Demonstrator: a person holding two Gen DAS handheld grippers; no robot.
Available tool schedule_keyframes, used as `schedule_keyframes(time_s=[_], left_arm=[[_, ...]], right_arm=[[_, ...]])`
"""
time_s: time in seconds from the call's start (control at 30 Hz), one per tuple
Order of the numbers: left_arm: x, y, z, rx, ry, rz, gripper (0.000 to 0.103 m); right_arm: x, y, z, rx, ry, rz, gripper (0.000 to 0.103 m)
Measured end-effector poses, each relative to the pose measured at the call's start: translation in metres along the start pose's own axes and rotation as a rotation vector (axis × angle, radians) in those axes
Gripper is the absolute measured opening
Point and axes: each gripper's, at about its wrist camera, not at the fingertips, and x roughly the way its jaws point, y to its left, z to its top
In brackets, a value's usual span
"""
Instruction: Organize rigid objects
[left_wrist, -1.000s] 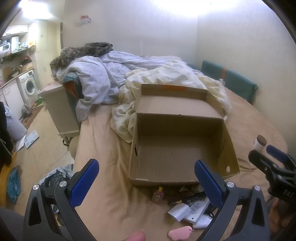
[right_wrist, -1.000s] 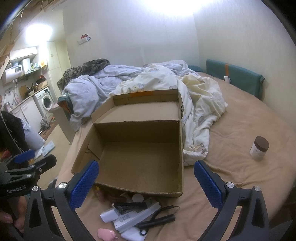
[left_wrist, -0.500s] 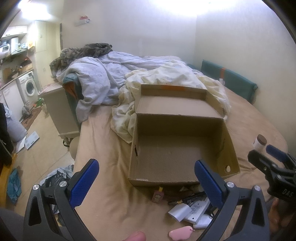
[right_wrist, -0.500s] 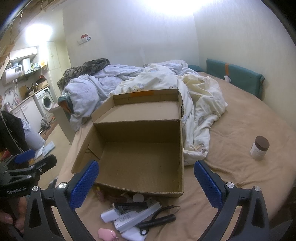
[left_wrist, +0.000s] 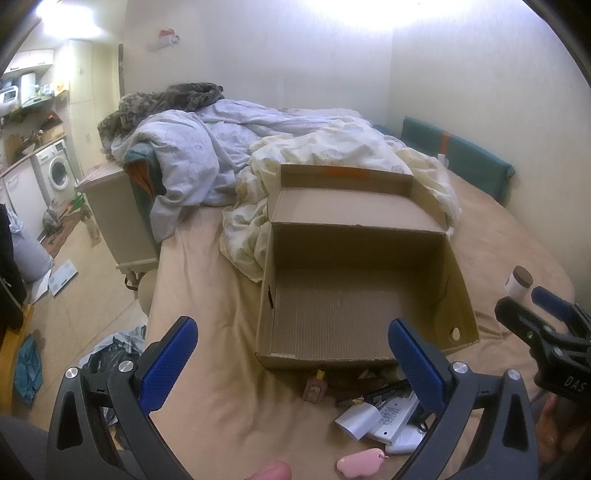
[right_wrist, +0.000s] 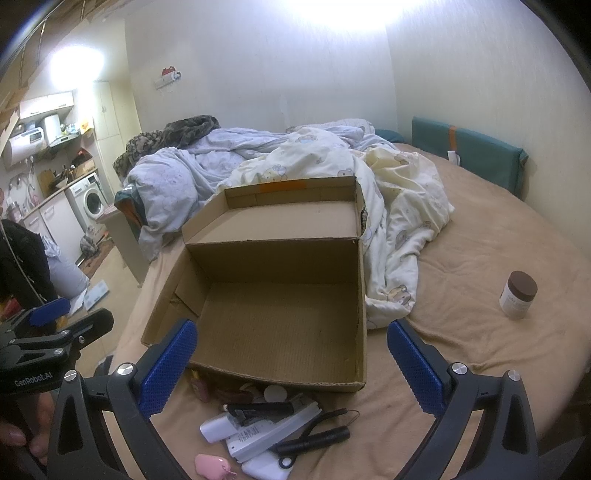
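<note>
Left gripper (left_wrist: 293, 363): jaws spread wide, nothing between them; hovers over the bed (left_wrist: 207, 295), just short of the box's near wall.
Right gripper (right_wrist: 291, 363): jaws likewise wide apart, holding nothing.
Cardboard box (left_wrist: 354, 280): open, lid flap tipped back at 12 o'clock, floor bare; dead ahead of both grippers.
Pile of small objects (right_wrist: 273, 432): on the bed against the box's near wall, at 6 o'clock from it, low between the right gripper's fingers; white remote (right_wrist: 271, 430), black pen-like tool (right_wrist: 314, 441), white charger block (left_wrist: 357, 421).
Pink case (left_wrist: 360, 461): nearest the camera, at the pile's 6 o'clock.
Small pink bottle (left_wrist: 314, 387): at the pile's 9 o'clock.
Brown-lidded jar (right_wrist: 518, 294): upright, alone, at 3 o'clock, well apart from the box.
Duvets (left_wrist: 229, 155): heaped behind the box.
</note>
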Motion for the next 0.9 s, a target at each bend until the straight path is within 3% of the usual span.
schedule_keyframes(time_s=[0.9], left_arm=[[0.0015,0.0018,-0.0028,0.001,0.001,-0.001,0.103]], right_arm=[[0.0001,0.0006,0.0004,-0.001,0.001,-0.001,0.103]])
